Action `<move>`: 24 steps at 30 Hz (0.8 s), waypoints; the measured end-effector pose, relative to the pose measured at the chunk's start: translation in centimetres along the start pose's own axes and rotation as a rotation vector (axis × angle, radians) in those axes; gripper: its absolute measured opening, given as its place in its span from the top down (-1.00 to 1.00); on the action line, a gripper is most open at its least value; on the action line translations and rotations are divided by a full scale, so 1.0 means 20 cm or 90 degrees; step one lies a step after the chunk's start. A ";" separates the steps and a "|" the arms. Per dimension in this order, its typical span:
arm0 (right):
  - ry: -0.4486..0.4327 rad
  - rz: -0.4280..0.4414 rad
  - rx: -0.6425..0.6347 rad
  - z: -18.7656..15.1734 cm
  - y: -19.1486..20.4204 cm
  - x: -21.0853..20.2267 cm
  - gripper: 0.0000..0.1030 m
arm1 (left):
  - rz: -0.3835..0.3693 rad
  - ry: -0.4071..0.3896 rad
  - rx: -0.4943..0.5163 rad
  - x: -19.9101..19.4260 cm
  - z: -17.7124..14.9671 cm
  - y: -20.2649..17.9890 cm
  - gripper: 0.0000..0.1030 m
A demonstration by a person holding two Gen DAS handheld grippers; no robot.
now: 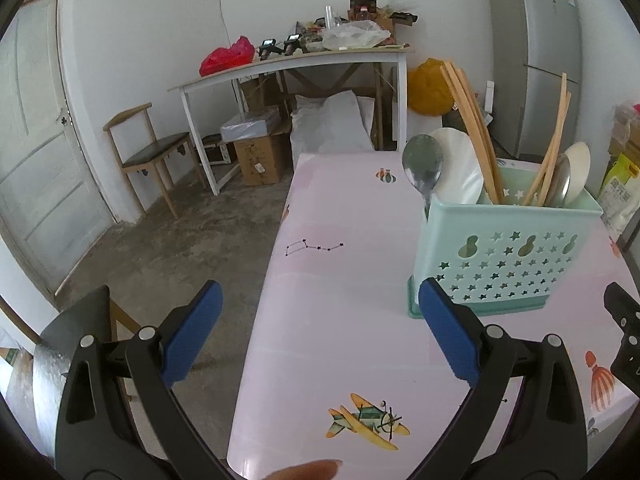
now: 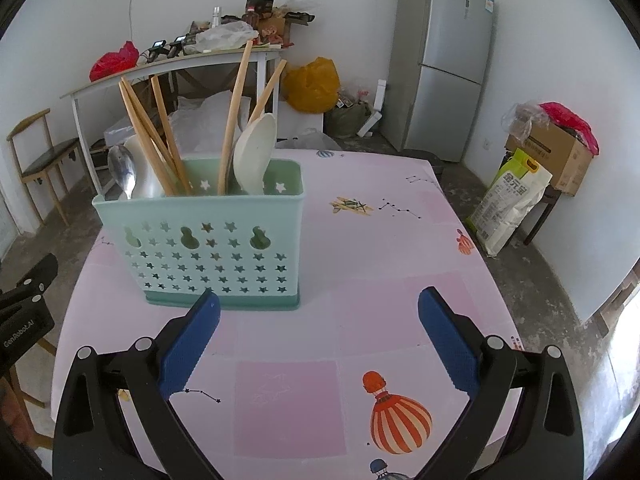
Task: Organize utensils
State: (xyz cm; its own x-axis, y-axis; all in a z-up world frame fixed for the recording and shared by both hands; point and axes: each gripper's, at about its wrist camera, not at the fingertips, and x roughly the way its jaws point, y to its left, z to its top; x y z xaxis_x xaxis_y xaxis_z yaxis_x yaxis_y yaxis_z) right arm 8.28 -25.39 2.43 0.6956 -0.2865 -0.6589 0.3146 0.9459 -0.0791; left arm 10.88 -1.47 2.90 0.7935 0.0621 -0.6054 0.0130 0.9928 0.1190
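Jaws of the left gripper point(image 1: 320, 332) stand wide with nothing in them, near the green holder point(image 1: 504, 256) on the pink counter point(image 1: 340, 280). Right gripper point(image 2: 319, 334) — wide and empty too; spoons point(image 2: 124, 172) and chopsticks point(image 2: 236, 112) stand inside. Sorting looks done — next, just back away.

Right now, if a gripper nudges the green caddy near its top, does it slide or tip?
Probably tips before it slides: the caddy is tall on a narrow base. The chopsticks and spoons stand well above the rim, likely raising its balance point. Its thin, perforated plastic looks light, and the tablecloth looks smooth, so a low push may slide it.
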 end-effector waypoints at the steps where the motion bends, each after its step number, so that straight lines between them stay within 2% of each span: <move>1: 0.000 -0.001 0.000 0.00 0.00 0.00 -0.87 | 0.000 0.002 -0.001 0.00 0.00 0.00 -0.84; 24: 0.000 0.005 -0.008 0.02 0.01 -0.01 -0.87 | -0.003 0.012 -0.001 0.03 0.00 -0.01 -0.84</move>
State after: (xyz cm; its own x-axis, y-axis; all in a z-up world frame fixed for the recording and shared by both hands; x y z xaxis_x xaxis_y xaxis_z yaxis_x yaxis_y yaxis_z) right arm 8.46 -25.14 2.92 0.6980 -0.2794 -0.6594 0.3014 0.9498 -0.0835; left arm 11.40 -1.64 2.46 0.7817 0.0590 -0.6209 0.0163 0.9932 0.1149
